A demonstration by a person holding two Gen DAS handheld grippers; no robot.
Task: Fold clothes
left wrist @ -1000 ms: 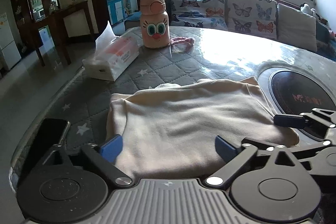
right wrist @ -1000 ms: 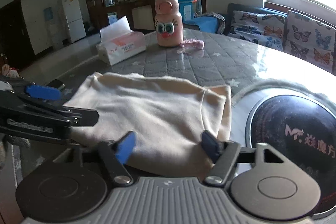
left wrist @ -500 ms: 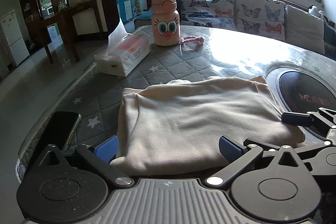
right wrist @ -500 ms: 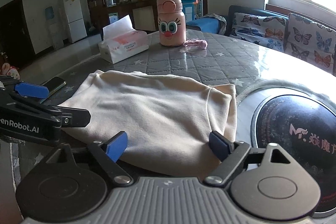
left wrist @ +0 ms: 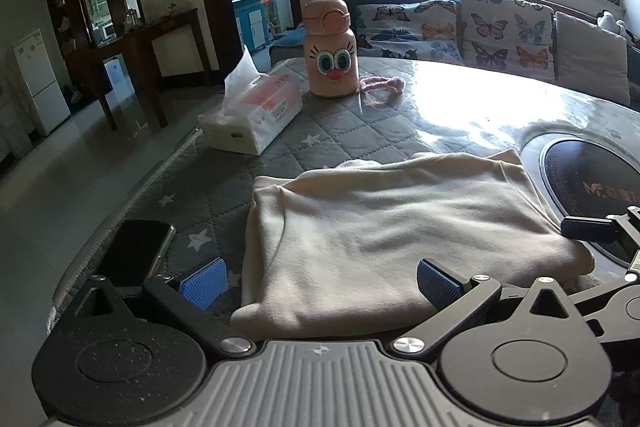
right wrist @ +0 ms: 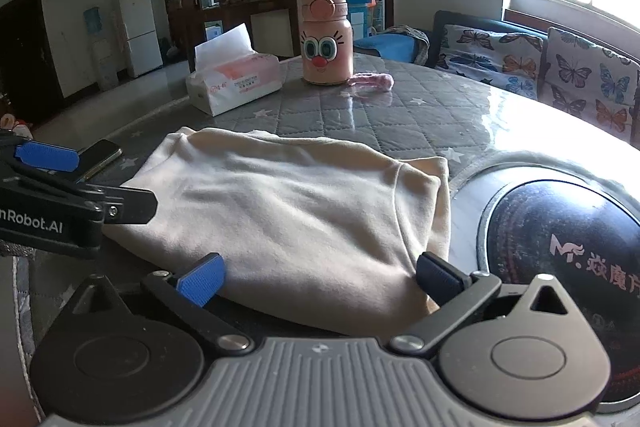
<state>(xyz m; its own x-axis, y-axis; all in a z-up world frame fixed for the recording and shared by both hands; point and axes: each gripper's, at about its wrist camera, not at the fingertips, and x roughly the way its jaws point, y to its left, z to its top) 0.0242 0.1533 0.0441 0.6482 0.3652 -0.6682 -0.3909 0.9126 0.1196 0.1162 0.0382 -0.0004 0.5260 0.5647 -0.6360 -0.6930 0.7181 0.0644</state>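
On the bench (left wrist: 352,131), the folded cream garment (left wrist: 384,227) is lying flat; left gripper (left wrist: 320,277) and right gripper (right wrist: 320,273) are hovering at its near edge, fingers apart, empty. Probably best pinching both near corners evenly.

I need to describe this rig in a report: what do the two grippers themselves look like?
Both match: the left gripper and right gripper have black linkage arms with silver pivot pins, round black discs beside a ribbed grey body, and blue textured finger pads. White lettering ending "nRobot.AI" marks the left one's side.
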